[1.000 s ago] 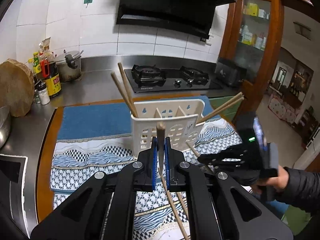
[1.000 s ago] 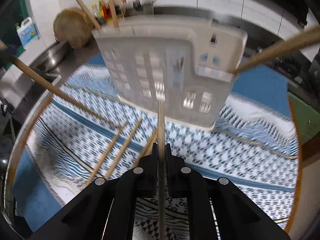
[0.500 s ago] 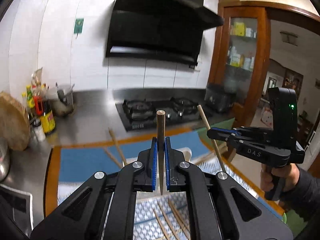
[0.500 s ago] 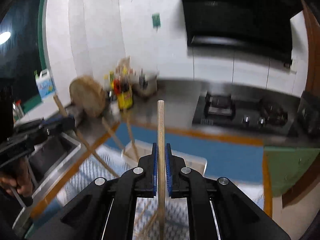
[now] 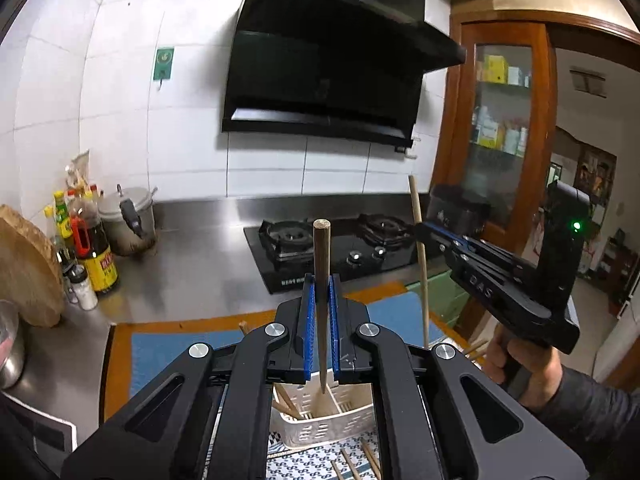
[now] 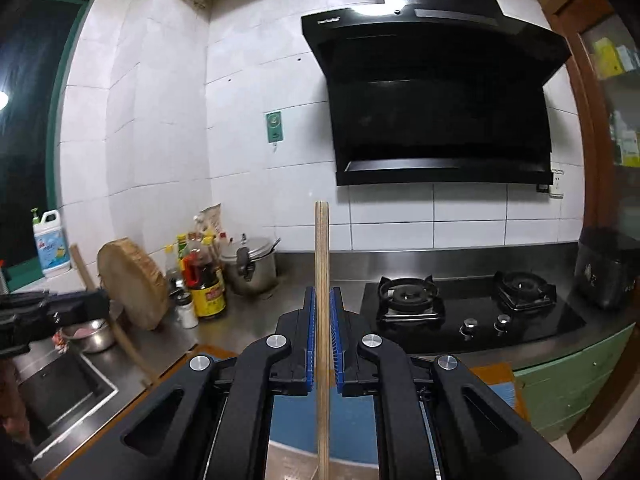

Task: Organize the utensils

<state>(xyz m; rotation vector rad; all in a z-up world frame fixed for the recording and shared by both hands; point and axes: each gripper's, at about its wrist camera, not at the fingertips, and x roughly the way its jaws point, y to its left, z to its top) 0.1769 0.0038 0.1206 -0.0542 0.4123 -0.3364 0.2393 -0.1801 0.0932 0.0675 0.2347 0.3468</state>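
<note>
My left gripper [image 5: 321, 300] is shut on a dark wooden chopstick [image 5: 321, 256] held upright, its lower tip hanging over the white slotted utensil basket [image 5: 320, 424], which holds a few chopsticks. My right gripper [image 6: 322, 320] is shut on a pale wooden chopstick [image 6: 321, 264], also upright; it shows in the left wrist view [image 5: 440, 236] to the right, above the basket. Loose chopsticks [image 5: 352, 464] lie on the patterned mat [image 5: 320, 460] in front of the basket.
A gas hob [image 5: 336, 252] sits behind the mat under a black hood [image 5: 332, 72]. Sauce bottles [image 5: 96, 252], a pot [image 5: 128, 216] and a round wooden board [image 5: 24, 268] stand at the left. A sink [image 6: 60, 392] lies at the far left.
Both grippers have risen and tilted up from the mat, each lifting its chopstick upright. The basket has dropped to the bottom of the left view and out of the right view.
</note>
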